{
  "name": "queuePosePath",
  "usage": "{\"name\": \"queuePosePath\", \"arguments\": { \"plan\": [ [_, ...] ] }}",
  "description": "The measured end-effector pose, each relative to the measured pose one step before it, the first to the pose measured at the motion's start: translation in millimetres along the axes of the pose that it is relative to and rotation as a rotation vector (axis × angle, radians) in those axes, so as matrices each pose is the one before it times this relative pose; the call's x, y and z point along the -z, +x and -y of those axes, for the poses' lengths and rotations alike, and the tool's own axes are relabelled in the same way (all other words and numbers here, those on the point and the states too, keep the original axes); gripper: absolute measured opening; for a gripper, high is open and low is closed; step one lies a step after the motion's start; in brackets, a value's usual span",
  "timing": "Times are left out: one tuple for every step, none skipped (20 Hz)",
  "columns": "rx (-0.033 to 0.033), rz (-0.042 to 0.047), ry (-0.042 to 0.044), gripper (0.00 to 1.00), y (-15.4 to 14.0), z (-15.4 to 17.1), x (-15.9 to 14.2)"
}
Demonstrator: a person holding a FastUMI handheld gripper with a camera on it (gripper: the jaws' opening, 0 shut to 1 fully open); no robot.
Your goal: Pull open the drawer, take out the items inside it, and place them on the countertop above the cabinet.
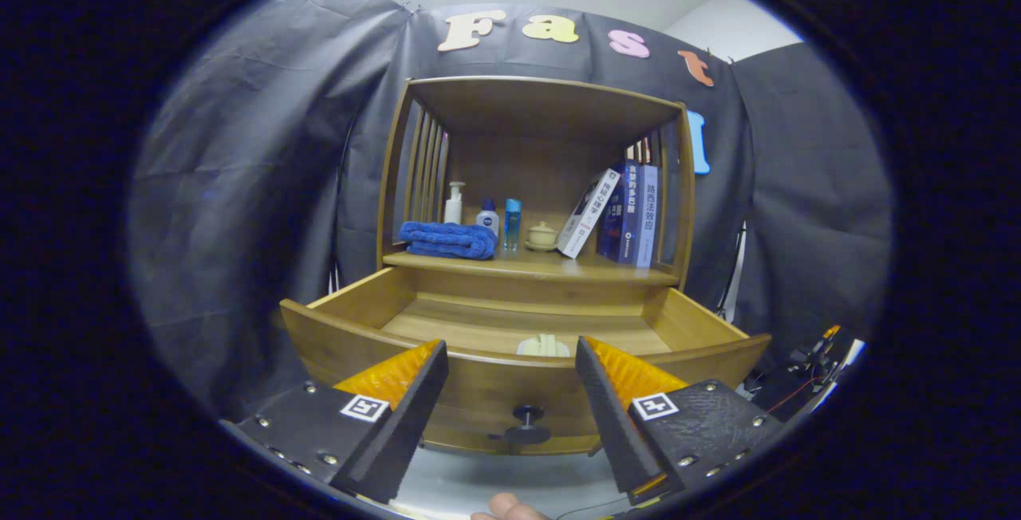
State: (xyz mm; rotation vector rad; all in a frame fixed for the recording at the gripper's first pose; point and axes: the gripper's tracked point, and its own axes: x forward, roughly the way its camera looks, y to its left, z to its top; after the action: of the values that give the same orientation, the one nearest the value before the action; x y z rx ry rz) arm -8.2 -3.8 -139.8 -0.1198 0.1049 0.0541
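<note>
While the drawer [478, 321] stands pulled out, claw [510, 360] wide open, empty; pale item [542, 345] inside, beyond fingertips

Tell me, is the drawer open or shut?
Open. The drawer sticks out from under the shelf, showing its floor and a pale thing inside. The open tool holds nothing, above the knob.

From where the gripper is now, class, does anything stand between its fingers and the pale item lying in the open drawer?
Yes. The drawer's front panel rises between the open gripper and the pale item, which lies just behind it. The gripper would probably have to go over that edge.
</note>
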Motion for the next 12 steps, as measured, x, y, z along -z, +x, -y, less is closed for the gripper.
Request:
{"name": "queuePosePath", "arguments": {
  "plan": [
    [-0.00040, 0.00656, 0.00163, 0.95, 0.15, -0.91, -5.91],
    [-0.00142, 0.00966, 0.00027, 0.95, 0.09, -0.63, -7.40],
    [0.00245, 0.00997, -0.00510, 0.95, 0.42, 0.36, -7.89],
    [0.00891, 0.01143, -0.00633, 0.95, 1.52, 2.49, -8.09],
    [0.00605, 0.01070, -0.00502, 0.95, 1.64, 0.78, -8.67],
    [0.00490, 0.00533, -0.00479, 0.95, 3.49, -0.21, -6.81],
    [0.00512, -0.00173, -0.00581, 0.95, 5.12, 0.76, -5.04],
    [0.00692, -0.00940, -0.00665, 0.95, 6.09, 1.33, -2.33],
    [0.00674, -0.01188, -0.00353, 0.95, 7.80, 1.45, -2.86],
    [0.00390, -0.01763, -0.00352, 0.95, 10.52, 1.46, -0.36],
    [0.00400, -0.02051, -0.00623, 0.95, 12.51, 2.67, 0.06],
    [0.00818, -0.03775, -0.00095, 0.95, 12.98, 3.95, 3.17]
  ]
}}
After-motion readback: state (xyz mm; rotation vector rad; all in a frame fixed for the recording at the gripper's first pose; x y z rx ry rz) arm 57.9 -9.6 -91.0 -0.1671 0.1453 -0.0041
